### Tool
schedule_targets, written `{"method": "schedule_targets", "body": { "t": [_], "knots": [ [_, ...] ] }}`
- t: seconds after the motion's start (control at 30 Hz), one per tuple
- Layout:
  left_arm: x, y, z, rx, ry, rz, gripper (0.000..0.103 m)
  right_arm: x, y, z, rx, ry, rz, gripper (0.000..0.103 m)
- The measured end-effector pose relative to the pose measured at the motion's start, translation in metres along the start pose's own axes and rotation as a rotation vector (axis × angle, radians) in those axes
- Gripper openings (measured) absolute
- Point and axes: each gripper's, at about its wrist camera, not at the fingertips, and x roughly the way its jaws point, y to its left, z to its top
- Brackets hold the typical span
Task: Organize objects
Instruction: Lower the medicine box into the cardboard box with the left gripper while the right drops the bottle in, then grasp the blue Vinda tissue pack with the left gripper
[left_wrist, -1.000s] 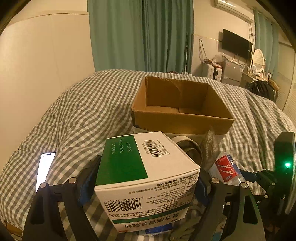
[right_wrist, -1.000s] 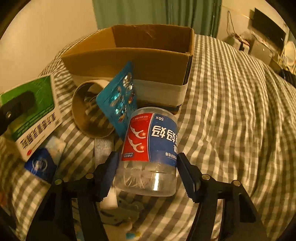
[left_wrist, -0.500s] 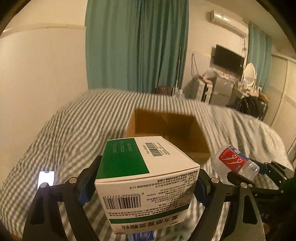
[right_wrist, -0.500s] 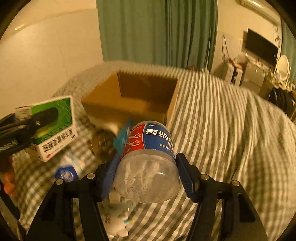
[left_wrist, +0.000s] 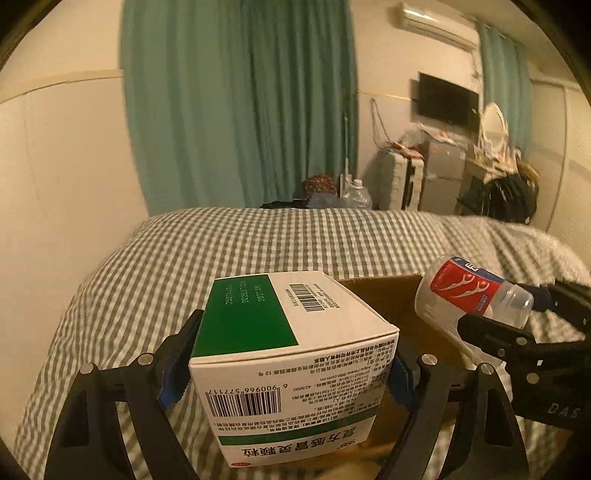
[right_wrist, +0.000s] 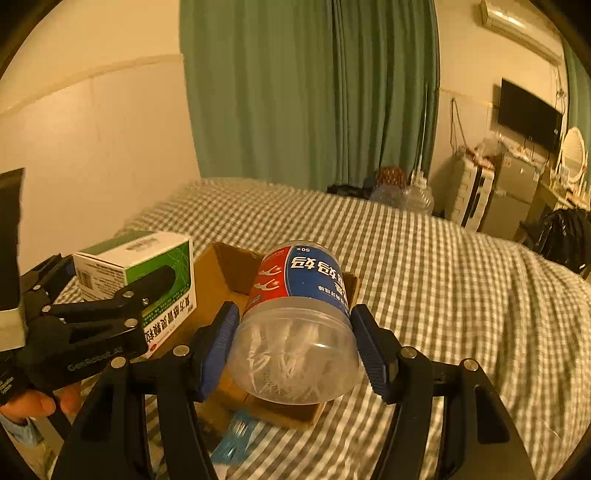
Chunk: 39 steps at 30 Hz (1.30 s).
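My left gripper (left_wrist: 290, 363) is clamped on the green-and-white cardboard medicine box (left_wrist: 288, 358), held above the open brown cardboard box (left_wrist: 388, 295) on the grey-checked bedspread (left_wrist: 258, 236). My right gripper (right_wrist: 295, 345) squeezes the clear plastic jar with a red-and-blue label (right_wrist: 299, 314) over the same carton. Only the right wrist view shows the carton's inside and a blue blister pack (right_wrist: 236, 437) lying beside it. Barcode digits 6 900966 577117 and "12" read on the medicine box; the jar says "50".
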Motion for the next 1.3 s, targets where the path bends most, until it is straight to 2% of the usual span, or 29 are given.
{"method": "schedule_targets", "body": {
  "t": [0.1,0.2,0.27,0.33,0.4,0.53,0.67,0.83,0.93,1.07,1.2,1.3],
  "knots": [
    [0.021,-0.004,-0.002,0.045,-0.022,0.005,0.087,0.025,-0.004,-0.002,-0.018,0.033,0.017,0.062],
    [0.022,-0.018,-0.005,0.127,-0.055,-0.002,0.088,0.041,-0.004,-0.005,-0.009,0.054,0.029,0.063],
    [0.021,-0.023,-0.007,0.159,-0.052,0.000,0.095,0.039,-0.004,-0.011,0.013,0.036,0.033,0.063],
    [0.019,-0.025,-0.010,0.151,-0.039,0.001,0.100,0.033,-0.012,-0.014,0.024,0.007,0.037,0.071],
    [0.016,-0.025,-0.009,0.125,-0.023,-0.010,0.100,0.017,-0.013,-0.013,0.027,-0.027,0.023,0.081],
    [-0.009,-0.016,-0.010,0.068,-0.003,-0.013,0.100,-0.019,-0.016,-0.008,0.019,-0.075,-0.012,0.082],
    [-0.051,-0.007,-0.011,0.040,-0.004,-0.009,0.101,-0.060,-0.018,-0.006,0.028,-0.110,-0.044,0.087],
    [-0.105,0.007,-0.023,-0.005,-0.011,-0.028,0.102,-0.116,-0.006,-0.014,0.026,-0.158,-0.069,0.087],
    [-0.125,0.009,-0.038,-0.011,0.003,-0.015,0.102,-0.139,-0.001,-0.019,0.018,-0.181,-0.081,0.091],
    [-0.134,0.002,-0.066,-0.011,0.027,-0.024,0.102,-0.157,0.015,-0.045,-0.006,-0.179,-0.097,0.092],
    [-0.112,-0.008,-0.112,0.007,0.098,0.022,0.102,-0.142,0.019,-0.081,-0.031,-0.140,-0.107,0.093],
    [-0.094,-0.011,-0.146,0.011,0.182,0.076,0.102,-0.114,0.015,-0.108,-0.016,-0.070,-0.106,0.093]
  ]
}}
